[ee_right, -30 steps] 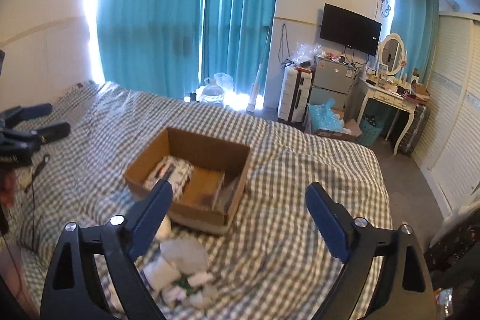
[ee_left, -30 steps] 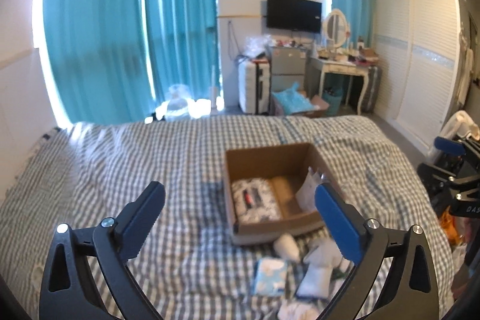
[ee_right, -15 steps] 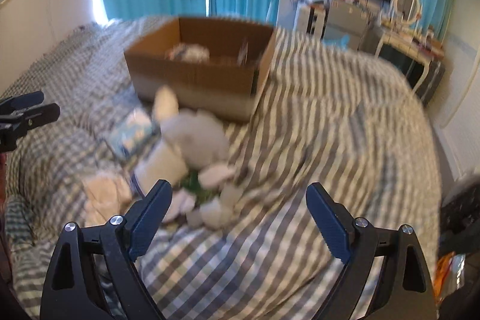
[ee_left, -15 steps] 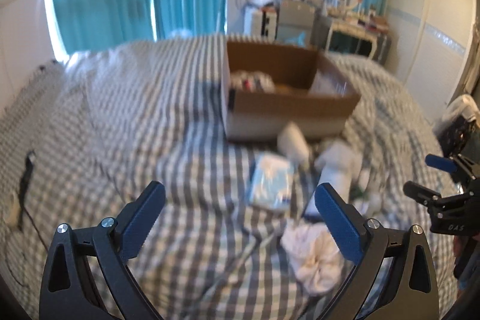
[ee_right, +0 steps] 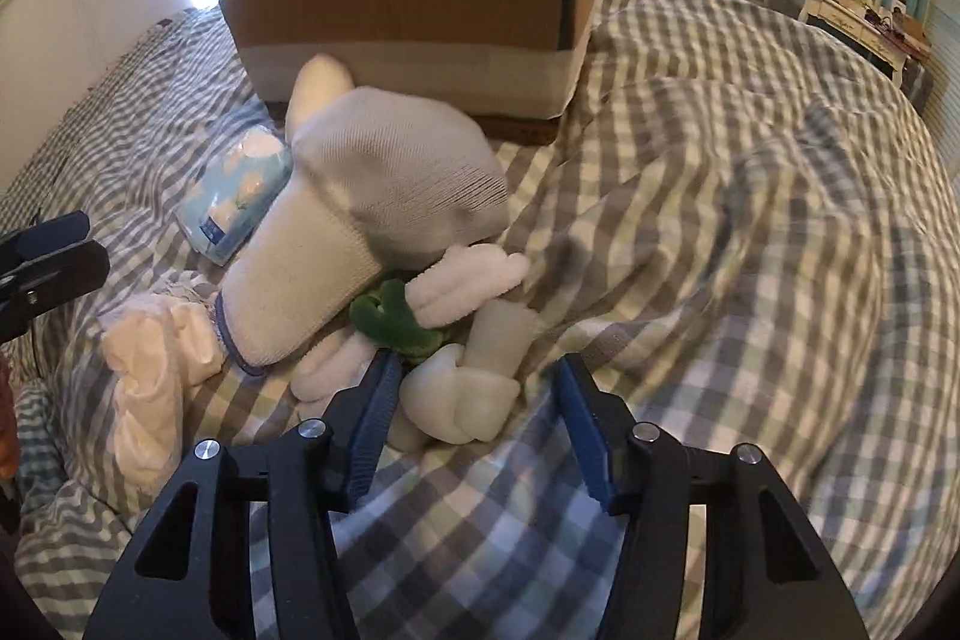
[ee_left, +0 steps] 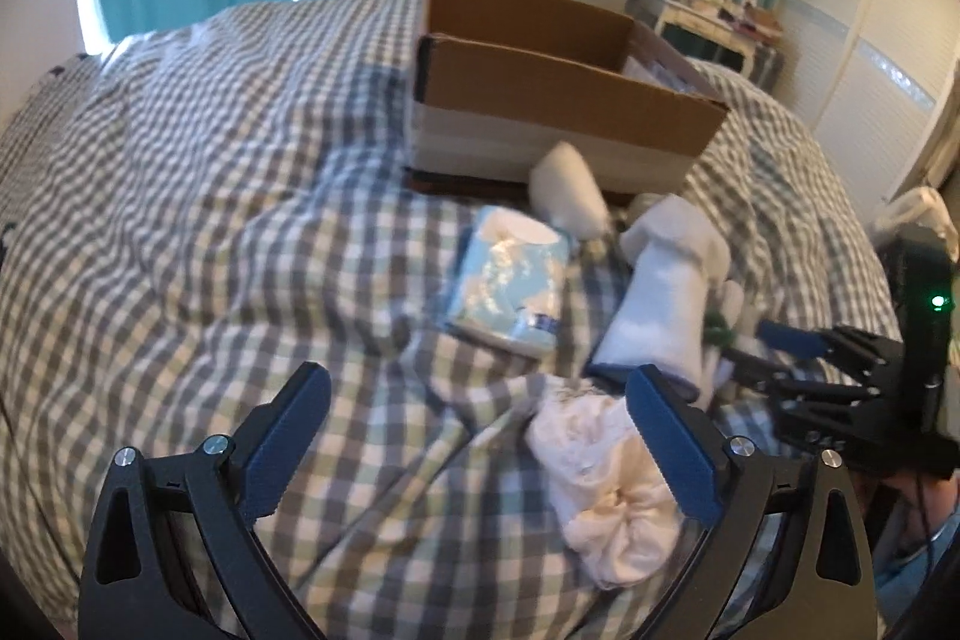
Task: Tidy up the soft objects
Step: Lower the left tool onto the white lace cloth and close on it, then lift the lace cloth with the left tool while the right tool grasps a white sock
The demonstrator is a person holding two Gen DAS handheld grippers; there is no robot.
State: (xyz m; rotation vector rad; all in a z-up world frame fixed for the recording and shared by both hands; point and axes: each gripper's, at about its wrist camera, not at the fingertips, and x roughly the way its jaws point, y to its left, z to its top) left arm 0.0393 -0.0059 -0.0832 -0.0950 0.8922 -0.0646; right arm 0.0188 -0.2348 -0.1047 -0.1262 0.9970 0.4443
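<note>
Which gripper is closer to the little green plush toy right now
Right. The right gripper sits just below the green toy, jaws closing around a white roll beside it. The left gripper is farther off, open beside the crumpled white cloth.

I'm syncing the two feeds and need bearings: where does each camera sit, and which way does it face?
Left wrist: on the left gripper, looking down over the checked bed at a crumpled white cloth; the right gripper shows at right.
Right wrist: on the right gripper, jaws closing around a small white bundle, not yet pressing; the left gripper's tips show at left.
Shared: cardboard box, blue tissue pack, white sock.
</note>
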